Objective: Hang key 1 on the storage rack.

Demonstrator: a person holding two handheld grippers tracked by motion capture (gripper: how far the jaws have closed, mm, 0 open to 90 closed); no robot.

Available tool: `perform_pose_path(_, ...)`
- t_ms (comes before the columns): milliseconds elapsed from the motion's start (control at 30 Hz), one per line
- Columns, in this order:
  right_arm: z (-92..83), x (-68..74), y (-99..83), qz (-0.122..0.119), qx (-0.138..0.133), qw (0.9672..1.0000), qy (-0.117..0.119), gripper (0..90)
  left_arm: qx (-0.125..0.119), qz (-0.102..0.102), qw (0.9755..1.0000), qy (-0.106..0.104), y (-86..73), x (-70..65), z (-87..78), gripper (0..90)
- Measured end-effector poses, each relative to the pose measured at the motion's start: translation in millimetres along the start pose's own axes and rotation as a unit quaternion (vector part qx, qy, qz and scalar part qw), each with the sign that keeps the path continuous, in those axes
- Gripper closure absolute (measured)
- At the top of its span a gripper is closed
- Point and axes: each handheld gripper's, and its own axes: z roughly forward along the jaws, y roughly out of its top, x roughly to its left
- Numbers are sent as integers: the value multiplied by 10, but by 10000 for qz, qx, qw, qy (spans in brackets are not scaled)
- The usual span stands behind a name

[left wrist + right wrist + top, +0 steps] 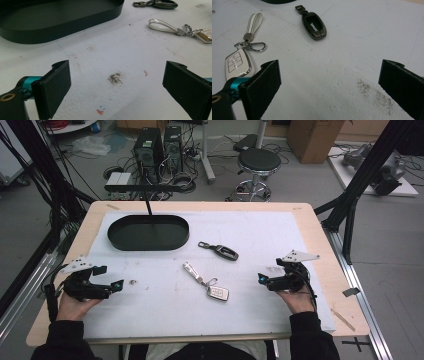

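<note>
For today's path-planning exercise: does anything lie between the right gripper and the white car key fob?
Nothing visible does. Only bare white mat separates the right gripper from the white car key fob; the dark glossy key fob lies farther back.

Premises: a lab or workshop. Upper frame shows computer towers (159,147) amid loose floor cables (65,175), a stool (257,167), cardboard box (312,137), black frame struts (365,175).
</note>
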Motion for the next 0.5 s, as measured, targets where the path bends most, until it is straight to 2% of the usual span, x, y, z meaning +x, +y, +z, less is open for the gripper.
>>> perform_pose_path(267,0,15,-1,1,27,10000,15,34,67,26,10000,-5,-3,-1,27,86)
perform_pose_path(500,1,24,-1,-18,25,10000,86,32,2,17,10000,4,-2,10,15,86)
